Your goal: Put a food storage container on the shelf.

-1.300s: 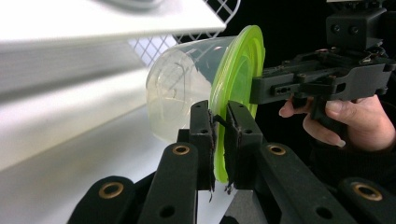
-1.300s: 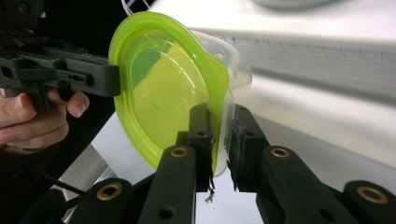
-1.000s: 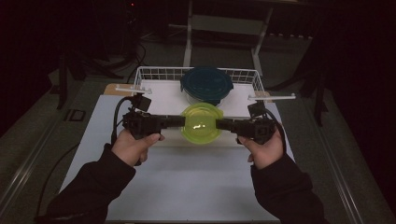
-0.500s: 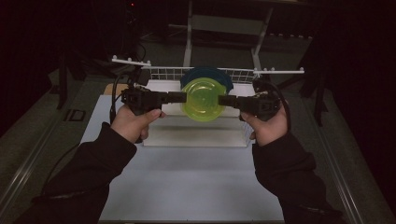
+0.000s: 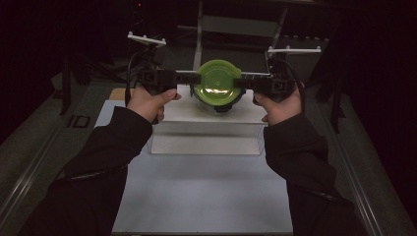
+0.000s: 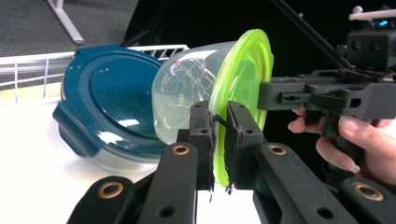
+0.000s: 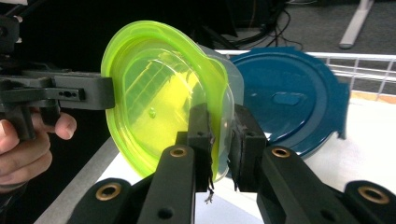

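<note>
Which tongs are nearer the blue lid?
Neither clearly. Left tongs and right tongs each clamp an opposite rim of the green-lidded tub; the blue lid lies just behind it, about midway.

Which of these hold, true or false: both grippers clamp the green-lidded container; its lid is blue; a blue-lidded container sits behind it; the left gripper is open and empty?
1. Both the left gripper and the right gripper clamp the green-lidded container: true, each grips the lid's rim.
2. Its lid is blue: false, it is lime green.
3. A blue-lidded container sits behind it: true.
4. The left gripper is open and empty: false, it is shut on the rim.
</note>
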A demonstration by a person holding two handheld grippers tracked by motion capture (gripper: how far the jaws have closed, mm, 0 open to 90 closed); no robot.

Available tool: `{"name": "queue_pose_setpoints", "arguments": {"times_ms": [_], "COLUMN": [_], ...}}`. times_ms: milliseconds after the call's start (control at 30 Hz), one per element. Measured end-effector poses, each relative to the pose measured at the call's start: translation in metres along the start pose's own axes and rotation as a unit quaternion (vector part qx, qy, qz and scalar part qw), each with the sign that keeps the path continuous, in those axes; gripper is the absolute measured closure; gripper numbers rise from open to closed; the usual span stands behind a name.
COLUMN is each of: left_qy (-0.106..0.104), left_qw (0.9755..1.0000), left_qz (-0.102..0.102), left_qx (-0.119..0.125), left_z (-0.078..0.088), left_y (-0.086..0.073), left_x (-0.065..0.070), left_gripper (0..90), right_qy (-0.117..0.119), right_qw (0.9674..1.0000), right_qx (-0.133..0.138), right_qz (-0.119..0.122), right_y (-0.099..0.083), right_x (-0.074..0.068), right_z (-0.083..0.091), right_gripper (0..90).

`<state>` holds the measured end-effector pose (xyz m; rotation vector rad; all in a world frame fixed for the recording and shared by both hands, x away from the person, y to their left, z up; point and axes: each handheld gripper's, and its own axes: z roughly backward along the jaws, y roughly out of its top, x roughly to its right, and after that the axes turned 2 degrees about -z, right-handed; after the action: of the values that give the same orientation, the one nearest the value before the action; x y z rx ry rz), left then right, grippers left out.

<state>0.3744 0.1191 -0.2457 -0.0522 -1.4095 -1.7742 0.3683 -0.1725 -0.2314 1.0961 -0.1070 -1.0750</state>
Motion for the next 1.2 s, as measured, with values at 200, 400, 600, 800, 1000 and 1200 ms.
{"name": "queue_pose_setpoints", "arguments": {"times_ms": [200, 400, 600, 800, 1000, 1200], "left_qy": [0.01, 0.01, 0.007, 0.018, 0.018, 0.02], "left_qw": [0.9999, 0.9995, 0.9992, 0.999, 0.9987, 0.9984], "left_qz": [0.008, 0.027, 0.037, 0.04, 0.047, 0.053], "left_qx": [-0.006, -0.011, -0.014, -0.003, 0.002, 0.0], "left_z": [-0.014, -0.022, -0.025, -0.029, -0.033, -0.039], "left_y": [0.005, 0.008, 0.012, 0.015, 0.018, 0.019], "left_x": [-0.007, -0.016, -0.022, -0.024, -0.026, -0.031], "left_gripper": [80.8, 80.3, 79.7, 74.4, 73.0, 68.2], "right_qy": [-0.012, -0.016, -0.023, -0.022, -0.038, -0.052], "right_qw": [0.9998, 0.9995, 0.9992, 0.9991, 0.9987, 0.9977], "right_qx": [-0.002, -0.014, -0.015, -0.011, -0.008, -0.015], "right_qz": [-0.013, -0.025, -0.03, -0.035, -0.034, -0.042], "right_y": [0.005, 0.009, 0.014, 0.02, 0.025, 0.03], "right_x": [0.011, 0.019, 0.02, 0.019, 0.021, 0.03], "right_z": [-0.006, -0.014, -0.017, -0.019, -0.023, -0.03], "right_gripper": [80.0, 79.8, 79.4, 73.3, 68.1, 64.7]}}
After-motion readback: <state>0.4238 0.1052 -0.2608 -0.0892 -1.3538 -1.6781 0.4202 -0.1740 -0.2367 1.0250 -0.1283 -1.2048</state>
